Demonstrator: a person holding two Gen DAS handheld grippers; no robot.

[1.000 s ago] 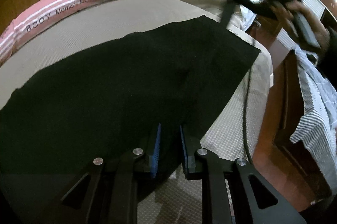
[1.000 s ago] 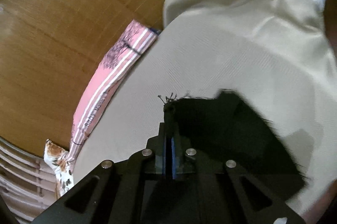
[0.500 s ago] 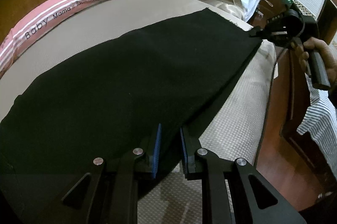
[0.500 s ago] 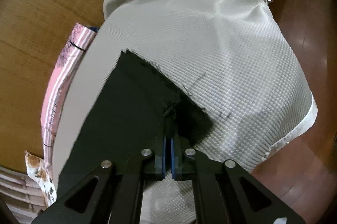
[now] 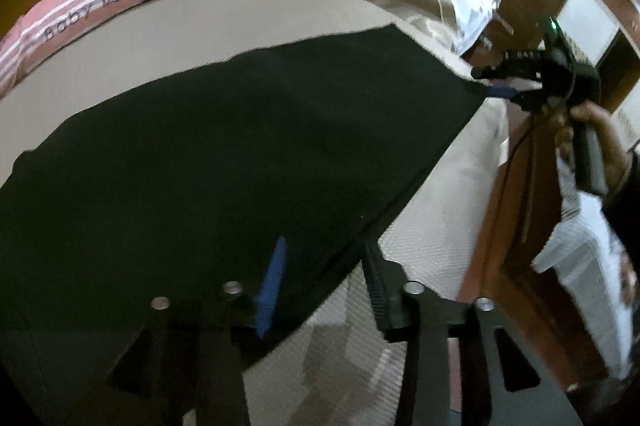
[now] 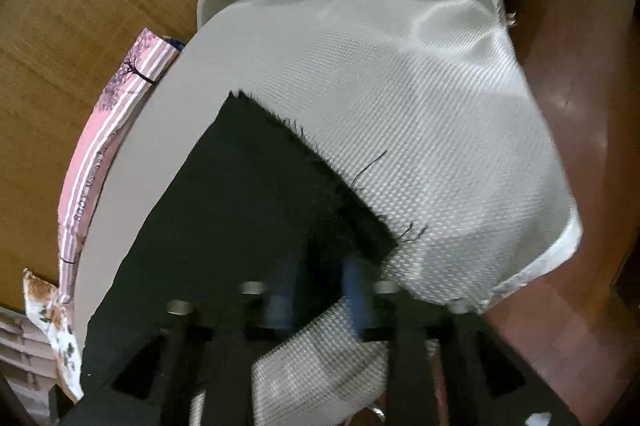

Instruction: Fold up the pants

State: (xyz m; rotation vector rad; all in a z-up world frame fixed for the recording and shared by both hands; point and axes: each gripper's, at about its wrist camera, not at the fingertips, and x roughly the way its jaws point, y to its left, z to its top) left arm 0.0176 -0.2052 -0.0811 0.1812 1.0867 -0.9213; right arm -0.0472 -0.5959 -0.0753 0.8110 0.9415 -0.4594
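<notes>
The left wrist camera is looking low across the bed [image 5: 248, 21], close over the black pants [image 5: 240, 153]; the right wrist camera is looking steeply down. Both are sharing the pink pillow [image 6: 100, 153].

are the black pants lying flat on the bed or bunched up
Flat. The black fabric pants lie spread smooth across the beige textured bedspread, straight-edged and without bunching. Whether they are already folded double, cannot tell.
</notes>
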